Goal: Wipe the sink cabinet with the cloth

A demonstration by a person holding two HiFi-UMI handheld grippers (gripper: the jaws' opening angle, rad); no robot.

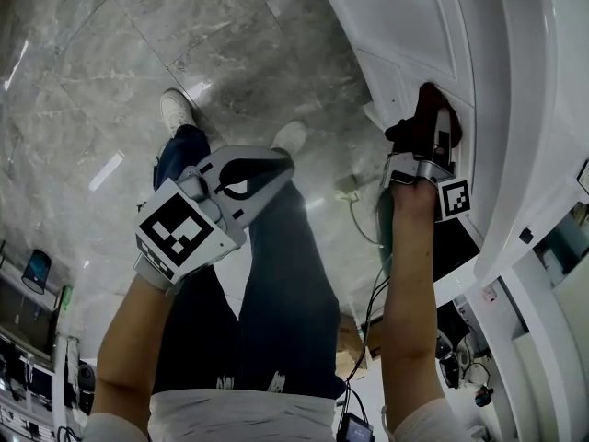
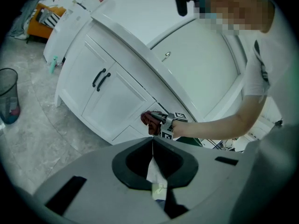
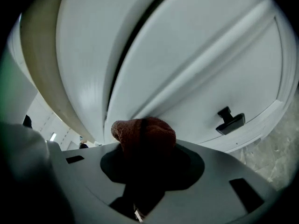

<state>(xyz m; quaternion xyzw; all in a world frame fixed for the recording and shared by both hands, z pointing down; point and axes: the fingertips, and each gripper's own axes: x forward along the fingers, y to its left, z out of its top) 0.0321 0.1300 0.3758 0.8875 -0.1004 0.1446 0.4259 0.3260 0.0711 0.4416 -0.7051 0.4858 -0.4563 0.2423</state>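
A dark red cloth is bunched in my right gripper, which is shut on it and presses it against the white sink cabinet next to a door edge. In the right gripper view the cloth fills the jaws and touches the cabinet door, left of a black handle. My left gripper hangs away from the cabinet over the floor, jaws shut and empty. From the left gripper view its jaws meet in a line, and the cloth shows far off on the cabinet front.
Grey marble floor lies below, with the person's legs and shoes between the grippers. Cables trail by the cabinet base. A dark waste bin stands on the floor left of the cabinet. Two black door handles sit on the cabinet front.
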